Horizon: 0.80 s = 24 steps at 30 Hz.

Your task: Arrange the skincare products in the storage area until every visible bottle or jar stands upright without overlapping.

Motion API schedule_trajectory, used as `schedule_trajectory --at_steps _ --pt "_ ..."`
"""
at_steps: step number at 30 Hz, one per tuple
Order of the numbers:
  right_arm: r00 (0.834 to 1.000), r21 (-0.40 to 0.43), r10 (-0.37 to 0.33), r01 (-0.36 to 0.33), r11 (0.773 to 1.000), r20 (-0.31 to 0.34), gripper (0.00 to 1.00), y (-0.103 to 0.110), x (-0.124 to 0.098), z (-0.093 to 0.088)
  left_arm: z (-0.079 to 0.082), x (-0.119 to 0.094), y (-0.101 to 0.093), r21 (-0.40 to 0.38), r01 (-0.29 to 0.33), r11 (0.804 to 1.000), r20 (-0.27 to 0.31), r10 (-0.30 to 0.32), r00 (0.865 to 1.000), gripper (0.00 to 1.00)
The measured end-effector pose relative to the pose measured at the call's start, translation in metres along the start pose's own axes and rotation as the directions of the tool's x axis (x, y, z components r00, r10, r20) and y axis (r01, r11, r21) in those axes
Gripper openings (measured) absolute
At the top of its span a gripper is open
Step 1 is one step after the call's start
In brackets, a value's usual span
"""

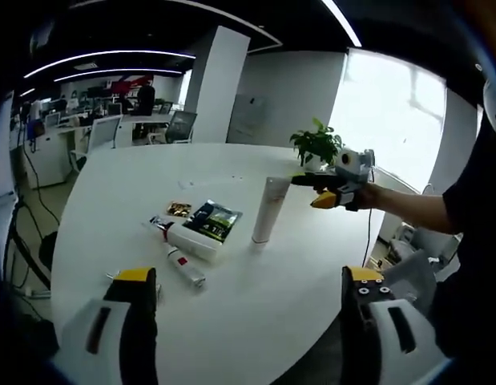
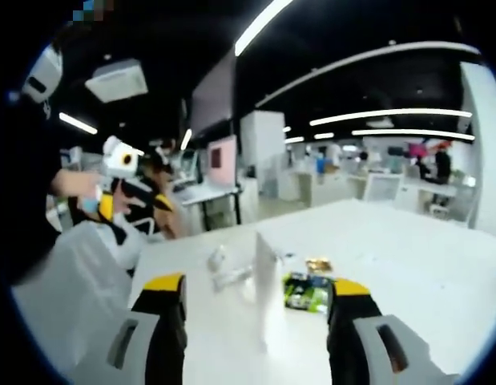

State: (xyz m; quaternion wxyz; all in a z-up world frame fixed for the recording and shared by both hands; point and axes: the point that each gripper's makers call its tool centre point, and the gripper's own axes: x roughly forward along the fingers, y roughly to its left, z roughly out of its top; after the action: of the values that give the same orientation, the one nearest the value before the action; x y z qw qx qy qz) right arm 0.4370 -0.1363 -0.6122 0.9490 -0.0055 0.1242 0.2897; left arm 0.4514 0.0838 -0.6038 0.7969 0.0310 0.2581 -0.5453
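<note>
A tall white tube [image 1: 266, 210] stands upright on its cap near the middle of the white table [image 1: 312, 273]. Left of it lie a larger white tube [image 1: 193, 241] and a small tube with a red mark [image 1: 184, 267], both on their sides. My left gripper [image 1: 248, 317] hovers open over the near table edge, holding nothing. My right gripper [image 1: 313, 191], held by a hand, hangs just right of the upright tube's top. In the right gripper view the upright tube [image 2: 266, 301] stands blurred between the open jaws of my right gripper [image 2: 256, 321], apart from them. My left gripper [image 2: 135, 200] shows at the left.
A dark green packet [image 1: 215, 220] and a small gold packet [image 1: 179, 208] lie flat behind the lying tubes. A potted plant [image 1: 316, 147] stands at the table's far edge. Office desks and chairs [image 1: 103, 132] lie beyond. A person's sleeve [image 1: 472, 200] is at the right.
</note>
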Motion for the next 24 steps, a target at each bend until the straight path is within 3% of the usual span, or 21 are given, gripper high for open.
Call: schedule_trajectory --at_steps 10,24 --pt "0.993 0.041 -0.102 0.104 0.994 -0.052 0.91 0.016 -0.022 0.004 -0.008 -0.006 -0.006 -0.011 -0.005 1.0 -0.029 0.005 1.0 0.93" --pt "0.968 0.116 -0.243 0.248 0.962 -0.056 0.99 0.04 -0.058 0.021 -0.004 -0.027 -0.002 -0.041 -0.034 0.999 -0.025 0.033 0.999 0.93"
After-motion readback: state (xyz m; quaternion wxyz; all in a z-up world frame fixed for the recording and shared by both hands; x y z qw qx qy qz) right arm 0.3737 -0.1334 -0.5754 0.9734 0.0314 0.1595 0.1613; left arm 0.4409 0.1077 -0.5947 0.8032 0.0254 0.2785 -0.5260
